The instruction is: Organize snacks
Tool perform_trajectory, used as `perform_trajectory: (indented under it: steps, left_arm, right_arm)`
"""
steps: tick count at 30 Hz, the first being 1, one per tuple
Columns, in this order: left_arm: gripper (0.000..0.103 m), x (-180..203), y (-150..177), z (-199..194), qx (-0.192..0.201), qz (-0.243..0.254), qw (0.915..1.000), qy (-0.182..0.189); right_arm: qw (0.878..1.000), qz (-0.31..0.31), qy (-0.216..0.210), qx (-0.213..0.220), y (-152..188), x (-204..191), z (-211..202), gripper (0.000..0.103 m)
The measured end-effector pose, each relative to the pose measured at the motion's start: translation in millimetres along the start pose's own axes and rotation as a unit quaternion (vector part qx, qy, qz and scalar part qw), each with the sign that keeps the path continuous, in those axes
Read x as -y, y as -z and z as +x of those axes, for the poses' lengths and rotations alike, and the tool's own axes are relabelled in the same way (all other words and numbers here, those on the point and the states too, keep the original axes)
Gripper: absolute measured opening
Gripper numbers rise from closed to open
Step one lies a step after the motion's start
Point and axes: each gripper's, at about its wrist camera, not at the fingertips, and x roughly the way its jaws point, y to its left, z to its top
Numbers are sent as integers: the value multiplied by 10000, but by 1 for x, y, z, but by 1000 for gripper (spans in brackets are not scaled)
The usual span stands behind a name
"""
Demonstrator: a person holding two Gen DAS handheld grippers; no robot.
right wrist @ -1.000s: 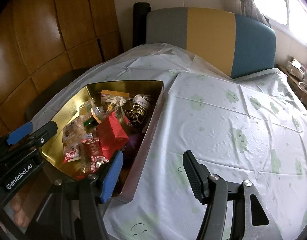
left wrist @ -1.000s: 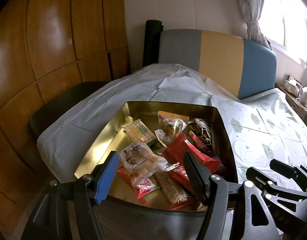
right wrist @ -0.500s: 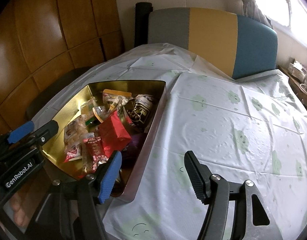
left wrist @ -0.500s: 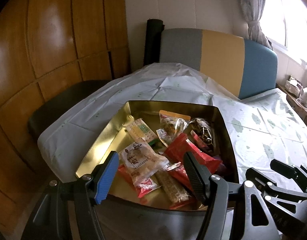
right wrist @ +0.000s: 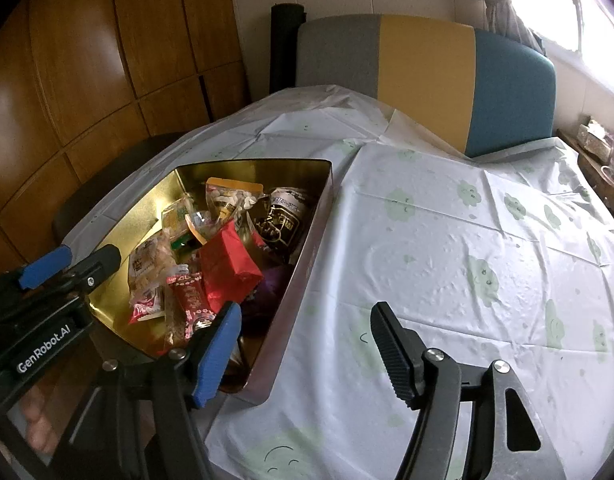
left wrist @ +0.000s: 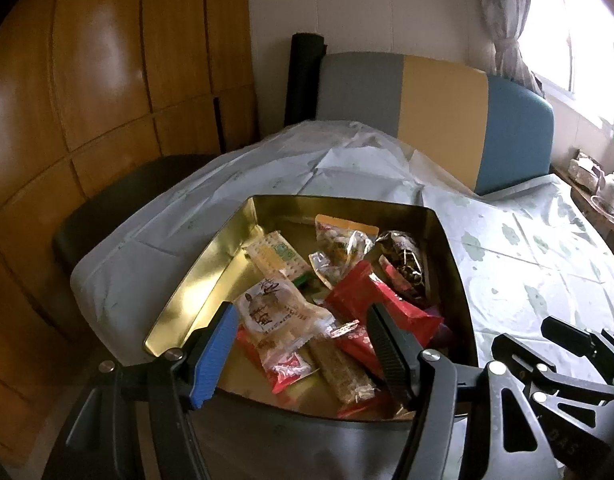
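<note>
A gold tin [left wrist: 195,284] sits on the table and holds several snack packets: a white packet with dark characters [left wrist: 279,312], a red packet [left wrist: 371,296], a dark packet [left wrist: 403,256] and a cereal bar [left wrist: 343,372]. My left gripper [left wrist: 303,320] hovers over the tin's near end. Its jaws are closing, and no packet is pressed between them. My right gripper [right wrist: 305,316] hangs above the tin's right wall [right wrist: 307,248] and the tablecloth. Its jaws are opening with nothing between them. The red packet [right wrist: 227,264] lies left of its blue finger.
A pale tablecloth with green prints [right wrist: 447,240] covers the table right of the tin. A grey, yellow and blue chair back [right wrist: 423,64] stands behind the table, and a dark seat [left wrist: 119,204] at the left. Wood panels [left wrist: 107,80] line the left wall. A cluttered side shelf [left wrist: 599,196] is far right.
The right gripper's jaws stand slightly wider than before. Both views have barely shifted, and the packets in the tin lie as they did.
</note>
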Motion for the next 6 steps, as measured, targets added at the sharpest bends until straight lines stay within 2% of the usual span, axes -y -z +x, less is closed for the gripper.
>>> perform_trajectory:
  steps: [2,6]
  left_arm:
    - [58,2,0,-3,99,50,9999,-18]
    - [58,2,-1,-3,78,31,10000,15]
  right_arm:
    - [10000,8,-3,4,0,0,0,68]
    - [10000,41,-35,5,0,4,-1,68]
